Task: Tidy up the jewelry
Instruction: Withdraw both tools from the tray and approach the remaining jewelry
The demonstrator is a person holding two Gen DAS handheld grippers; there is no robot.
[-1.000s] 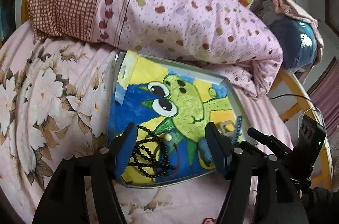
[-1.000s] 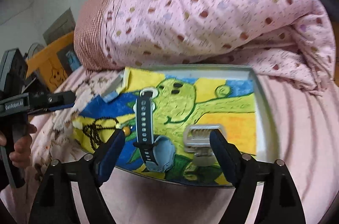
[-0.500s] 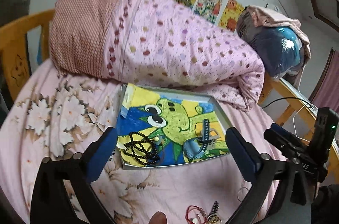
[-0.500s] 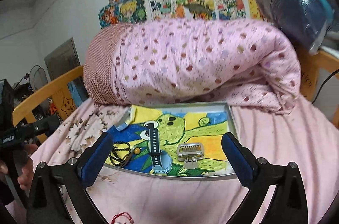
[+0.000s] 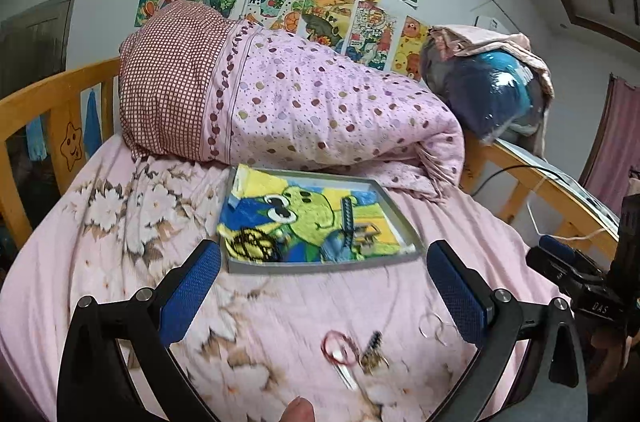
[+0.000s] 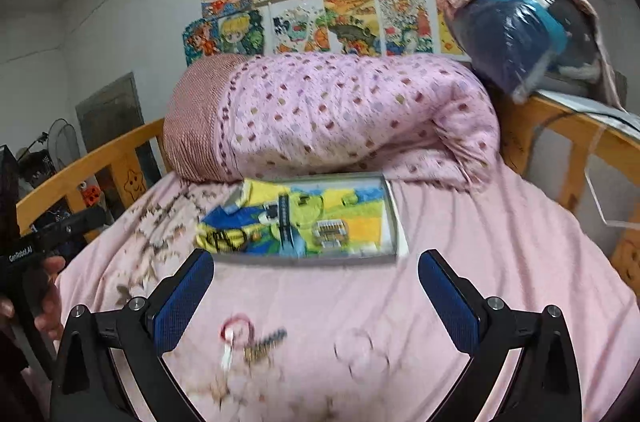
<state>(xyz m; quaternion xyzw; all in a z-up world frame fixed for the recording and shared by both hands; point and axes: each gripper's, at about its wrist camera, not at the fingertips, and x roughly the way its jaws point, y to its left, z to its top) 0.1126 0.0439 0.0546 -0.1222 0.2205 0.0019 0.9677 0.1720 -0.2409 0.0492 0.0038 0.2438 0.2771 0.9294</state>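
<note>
Left wrist view: left gripper point(image 5: 323, 280) gapes wide, empty, jaws just opened; tray point(image 5: 400, 218) mid-frame. Right gripper point(image 6: 316, 286) likewise wide, empty; red bracelet point(image 6: 236, 326) lower centre.

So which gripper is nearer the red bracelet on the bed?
Left, probably. The red bracelet lies centred ahead of the left gripper, but off toward the left finger of the right gripper. Both sets of jaws have just been opening, empty.
</note>
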